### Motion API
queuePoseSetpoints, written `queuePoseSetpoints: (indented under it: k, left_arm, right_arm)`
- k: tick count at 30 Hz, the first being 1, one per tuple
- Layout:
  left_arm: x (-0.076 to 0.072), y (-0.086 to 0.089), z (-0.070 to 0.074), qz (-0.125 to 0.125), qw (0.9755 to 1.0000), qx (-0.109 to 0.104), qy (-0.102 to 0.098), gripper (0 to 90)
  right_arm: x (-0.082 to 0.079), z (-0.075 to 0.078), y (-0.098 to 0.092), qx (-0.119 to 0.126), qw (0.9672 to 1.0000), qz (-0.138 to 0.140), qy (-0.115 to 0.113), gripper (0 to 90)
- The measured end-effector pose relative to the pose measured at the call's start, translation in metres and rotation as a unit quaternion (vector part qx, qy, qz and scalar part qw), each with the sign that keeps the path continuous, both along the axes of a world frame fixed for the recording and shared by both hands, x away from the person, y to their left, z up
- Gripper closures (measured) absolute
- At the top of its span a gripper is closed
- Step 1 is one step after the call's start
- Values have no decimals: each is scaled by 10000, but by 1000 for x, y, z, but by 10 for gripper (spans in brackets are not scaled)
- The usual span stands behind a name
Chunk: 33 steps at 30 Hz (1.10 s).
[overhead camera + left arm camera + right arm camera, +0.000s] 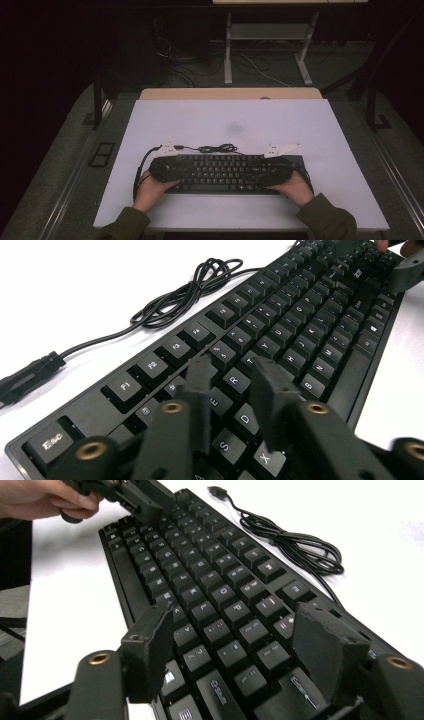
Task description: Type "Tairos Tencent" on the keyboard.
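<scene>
In the high view, the two hands and their grippers cover both ends of the flat black plastic keyboard (227,172), whose key legends are too small to read. The left gripper view's bottom edge cuts off its lowest keys, and the thin black coiled cable (185,292) leaves at the left edge.

Both forearms come in from the bottom in olive-green sleeves, elbows out, hands angled in toward each other. The left hand (150,190) holds the left gripper (232,377) low and pretty flat, jaws parted just a bit with nothing pinched between them. The right hand (295,189) mirrors it, and the right gripper (240,630) has its jaws spread wide, also gripping nothing.
</scene>
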<state>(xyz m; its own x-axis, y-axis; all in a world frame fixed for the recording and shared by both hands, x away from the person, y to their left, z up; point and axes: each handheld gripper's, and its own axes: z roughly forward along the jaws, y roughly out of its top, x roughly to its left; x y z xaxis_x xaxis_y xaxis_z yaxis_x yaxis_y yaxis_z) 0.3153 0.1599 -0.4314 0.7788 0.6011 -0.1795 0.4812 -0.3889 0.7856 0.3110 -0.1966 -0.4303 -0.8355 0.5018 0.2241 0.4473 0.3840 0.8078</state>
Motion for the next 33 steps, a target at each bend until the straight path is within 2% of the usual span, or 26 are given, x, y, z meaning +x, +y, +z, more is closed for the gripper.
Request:
queuePoseSetpoints:
  k: [11, 16, 20, 28, 33]
  left_arm:
    - [-7, -1, 0, -101, 9999, -14, 10, 398]
    - [-9, -4, 1, -128, 9999, 20, -45, 313]
    - [-10, -4, 0, -90, 9999, -33, -65, 246]
    - [-9, -6, -1, 1, 10000, 13, -73, 138]
    - [-8, -7, -2, 32, 10000, 71, -42, 69]
  right_arm:
    - [6, 5, 14, 59, 9999, 144, 35, 534]
    - [8, 6, 23, 36, 9997, 252, 68, 645]
    - [10, 7, 29, 5, 9995, 308, 68, 723]
    - [12, 8, 38, -13, 9993, 382, 54, 886]
    - [11, 8, 45, -36, 9987, 510, 85, 893]
